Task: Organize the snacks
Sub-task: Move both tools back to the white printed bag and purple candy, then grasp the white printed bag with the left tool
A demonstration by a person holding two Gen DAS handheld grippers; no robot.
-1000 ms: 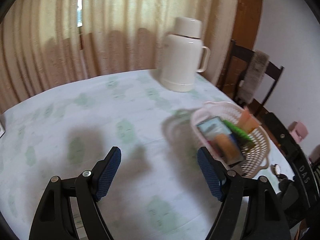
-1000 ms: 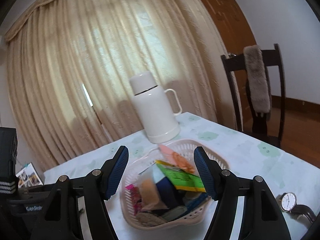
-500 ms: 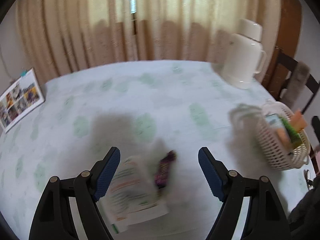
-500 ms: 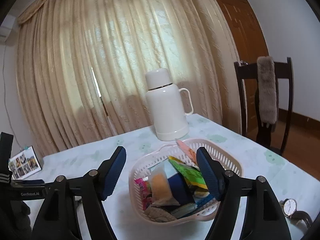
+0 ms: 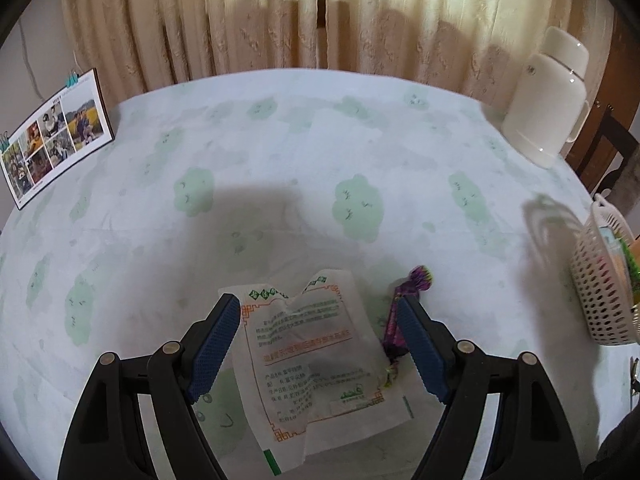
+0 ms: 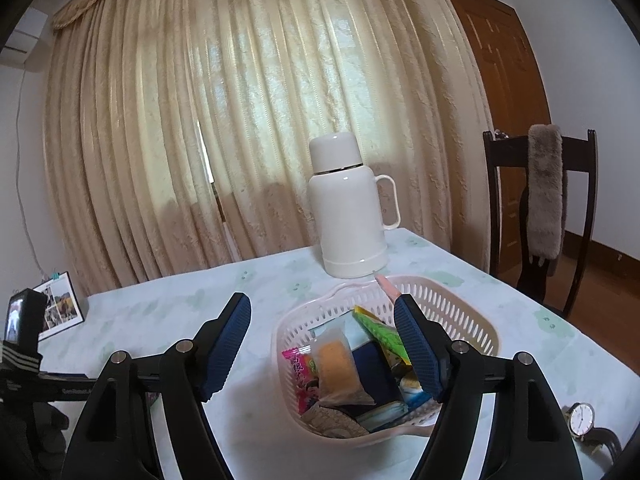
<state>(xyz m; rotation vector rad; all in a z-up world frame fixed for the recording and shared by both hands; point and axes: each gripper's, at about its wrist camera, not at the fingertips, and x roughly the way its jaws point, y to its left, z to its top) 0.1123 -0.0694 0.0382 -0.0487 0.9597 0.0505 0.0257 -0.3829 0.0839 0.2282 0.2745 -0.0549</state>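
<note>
A white snack packet (image 5: 312, 360) with orange and green print lies flat on the tablecloth. A purple-wrapped candy (image 5: 416, 280) lies along its right edge. My left gripper (image 5: 316, 308) points down over the packet, open, its fingers straddling the packet's upper part, and its right finger covers part of the candy. The pink-white lattice basket (image 6: 460, 308) holds several snack packs, and its side also shows at the right edge (image 5: 596, 304) of the left wrist view. My right gripper (image 6: 322, 302) hovers open just in front of the basket, holding nothing.
A white thermos jug (image 6: 348, 216) stands behind the basket near the curtain. A photo calendar (image 5: 52, 132) stands at the table's far left. A wristwatch (image 6: 580, 420) lies right of the basket. A dark chair (image 6: 540, 208) with a furry cover stands beyond the right table edge.
My left gripper has swung left, away from the basket, and tilted down until the white packet and purple candy came between its fingers. The right gripper's jaws widened slightly and its view rolled a little.
</note>
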